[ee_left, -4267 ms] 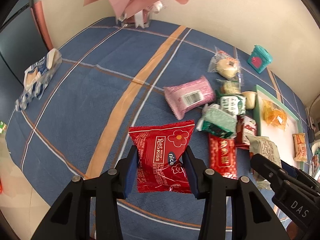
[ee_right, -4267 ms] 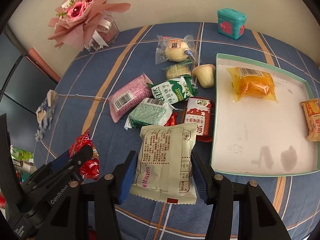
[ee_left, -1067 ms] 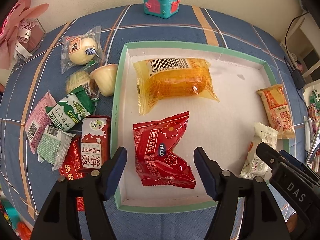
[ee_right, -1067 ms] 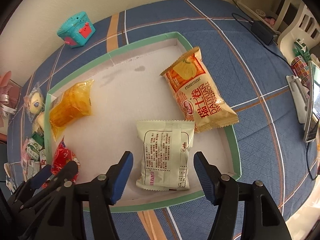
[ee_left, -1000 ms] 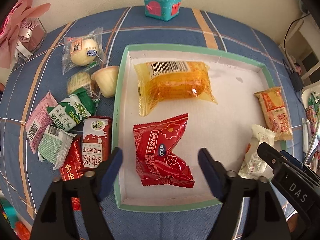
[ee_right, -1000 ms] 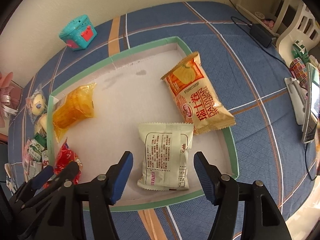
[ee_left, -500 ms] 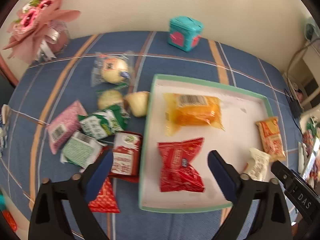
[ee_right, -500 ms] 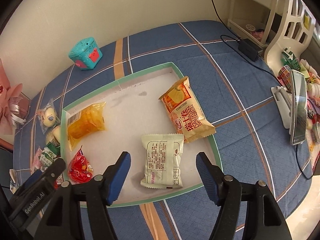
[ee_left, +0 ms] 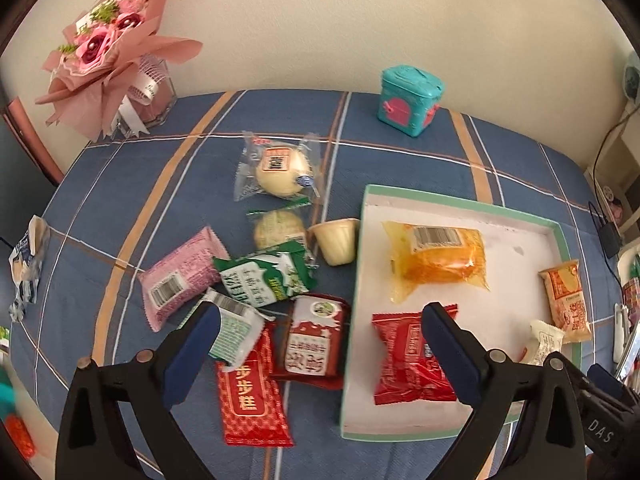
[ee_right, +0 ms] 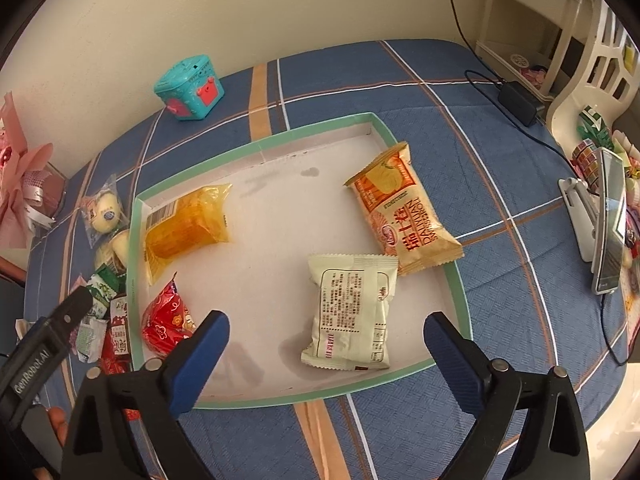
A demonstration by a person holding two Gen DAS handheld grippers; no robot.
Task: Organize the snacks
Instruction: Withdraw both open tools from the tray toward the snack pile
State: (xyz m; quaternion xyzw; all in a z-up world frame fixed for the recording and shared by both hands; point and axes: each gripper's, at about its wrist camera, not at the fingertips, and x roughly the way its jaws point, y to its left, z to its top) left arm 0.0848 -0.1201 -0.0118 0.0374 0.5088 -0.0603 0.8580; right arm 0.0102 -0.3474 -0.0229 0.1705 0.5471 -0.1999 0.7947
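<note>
Surface (ee_right: 500, 160): woven cloth, matt, blue plaid with a visible textured weave.

Tray (ee_right: 256, 148): matt white floor that looks like card, stained in places, pale green rim.

Red snack pack (ee_left: 408, 360): glossy crinkled foil-like film.

Yellow cake pack (ee_right: 184, 228): clear shiny plastic wrap.

Cream packet (ee_right: 352, 312): duller, paper-like film with crimped ends.

Orange packet (ee_right: 404, 216): smooth, slight sheen.

Left gripper (ee_left: 320, 348): matt black plastic arms, blue ribbed pads that look rubbery, small metal screw heads.

Teal box (ee_left: 408, 100): smooth hard plastic.

Bouquet (ee_left: 104, 48): matt pink paper wrapping.
</note>
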